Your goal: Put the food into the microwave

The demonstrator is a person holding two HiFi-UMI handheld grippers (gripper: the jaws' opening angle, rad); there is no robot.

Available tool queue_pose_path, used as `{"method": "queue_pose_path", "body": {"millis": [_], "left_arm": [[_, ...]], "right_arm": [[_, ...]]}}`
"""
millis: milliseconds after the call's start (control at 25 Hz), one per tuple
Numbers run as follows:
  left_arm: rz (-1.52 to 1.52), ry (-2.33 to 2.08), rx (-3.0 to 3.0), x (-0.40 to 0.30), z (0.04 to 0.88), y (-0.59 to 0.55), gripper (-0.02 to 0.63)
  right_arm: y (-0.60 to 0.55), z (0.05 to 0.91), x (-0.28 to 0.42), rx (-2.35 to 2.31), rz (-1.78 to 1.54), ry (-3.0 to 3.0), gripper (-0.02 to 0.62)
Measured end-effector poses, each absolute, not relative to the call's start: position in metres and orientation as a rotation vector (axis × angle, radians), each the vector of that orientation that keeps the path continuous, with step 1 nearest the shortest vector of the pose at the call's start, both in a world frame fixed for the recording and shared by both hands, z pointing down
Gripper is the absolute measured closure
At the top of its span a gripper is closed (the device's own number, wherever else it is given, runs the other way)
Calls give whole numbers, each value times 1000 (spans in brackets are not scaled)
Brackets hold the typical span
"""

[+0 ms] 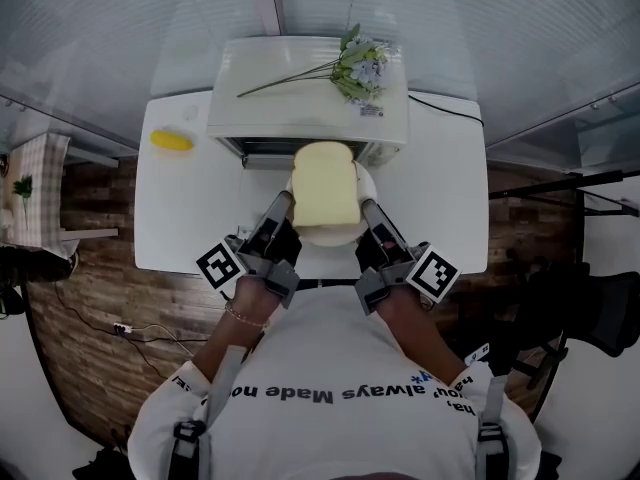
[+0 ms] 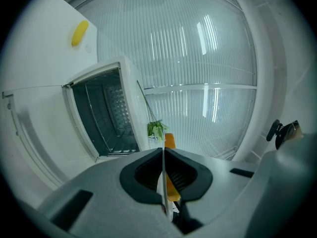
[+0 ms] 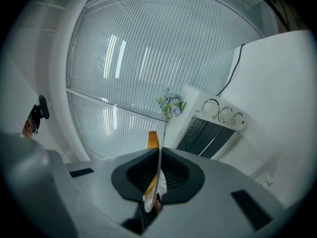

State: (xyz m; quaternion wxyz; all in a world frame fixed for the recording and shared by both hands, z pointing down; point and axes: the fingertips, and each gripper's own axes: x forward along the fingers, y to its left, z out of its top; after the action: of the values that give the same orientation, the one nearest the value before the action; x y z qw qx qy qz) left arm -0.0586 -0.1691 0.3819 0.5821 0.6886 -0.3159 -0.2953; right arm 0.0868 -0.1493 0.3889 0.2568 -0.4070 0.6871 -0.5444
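Observation:
A slice of pale bread point(image 1: 325, 183) lies on a white plate point(image 1: 345, 236), held above the table in front of the white microwave point(image 1: 300, 78). My left gripper point(image 1: 285, 204) is shut on the plate's left rim and my right gripper point(image 1: 366, 206) on its right rim. In the left gripper view the plate point(image 2: 163, 170) shows edge-on between the jaws of the left gripper point(image 2: 163, 178), with the bread's crust point(image 2: 170, 142) beyond and the microwave's open cavity point(image 2: 106, 115) to the left. The right gripper point(image 3: 158, 176) likewise clamps the plate's edge point(image 3: 154, 185), the microwave point(image 3: 214, 129) standing to its right.
A sprig of artificial flowers point(image 1: 352, 68) lies on top of the microwave. A yellow fruit point(image 1: 171, 140) sits on the white table point(image 1: 170, 218) to the left of it. A black cable point(image 1: 445, 108) runs off the table's right back. Ribbed translucent walls stand behind.

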Motion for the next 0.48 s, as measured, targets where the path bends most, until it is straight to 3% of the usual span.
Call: {"method": "queue_pose_path", "body": {"millis": [480], "left_arm": [[-605, -759, 1587, -71, 430, -169, 588]], "right_arm": [[-152, 436, 74, -1123, -1553, 1865, 572]]}}
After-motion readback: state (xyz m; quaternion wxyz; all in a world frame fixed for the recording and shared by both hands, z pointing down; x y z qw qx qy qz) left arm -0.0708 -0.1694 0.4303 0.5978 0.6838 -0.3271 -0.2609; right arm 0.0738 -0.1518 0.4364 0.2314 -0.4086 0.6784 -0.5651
